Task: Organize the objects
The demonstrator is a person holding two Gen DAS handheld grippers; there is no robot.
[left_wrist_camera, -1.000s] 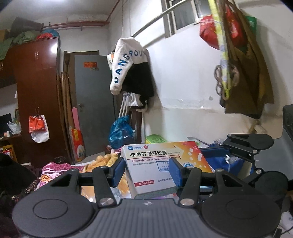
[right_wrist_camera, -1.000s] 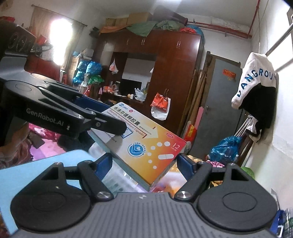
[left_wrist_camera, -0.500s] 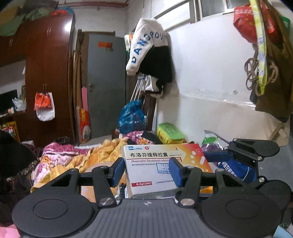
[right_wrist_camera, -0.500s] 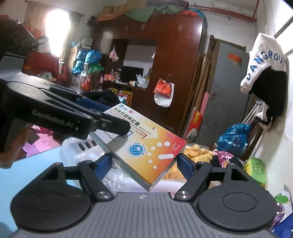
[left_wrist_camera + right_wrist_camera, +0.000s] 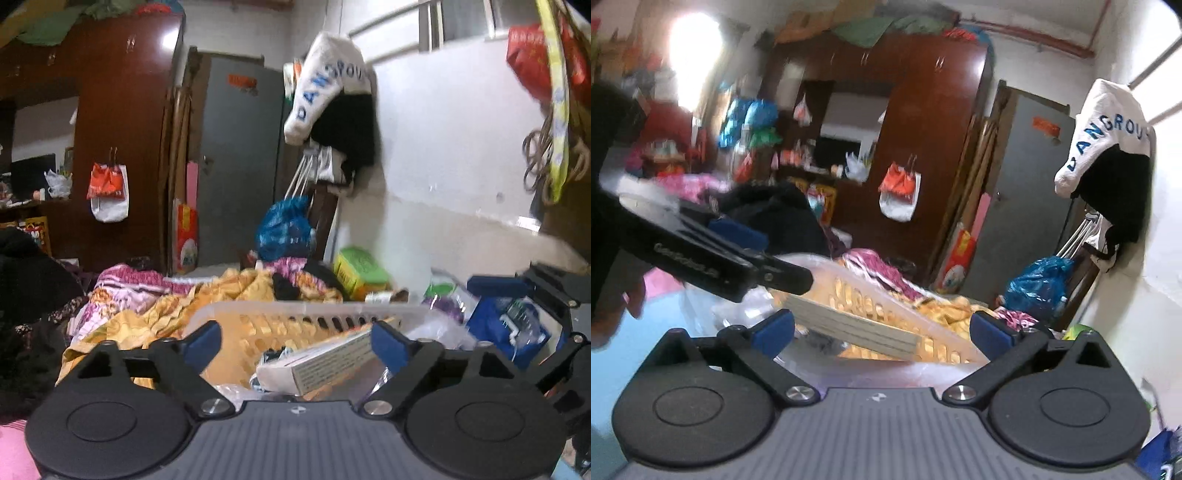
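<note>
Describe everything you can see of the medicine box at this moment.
The medicine box is a flat cardboard carton, white on its narrow side with small print, an orange edge showing on its upper face. It lies tilted, one end raised, over the clear slotted plastic basket, between the spread fingers of the left gripper. The left gripper's fingers look apart from it; whether anything grips it cannot be told. In the right wrist view only its pale ribbed edge shows, blurred.
</note>
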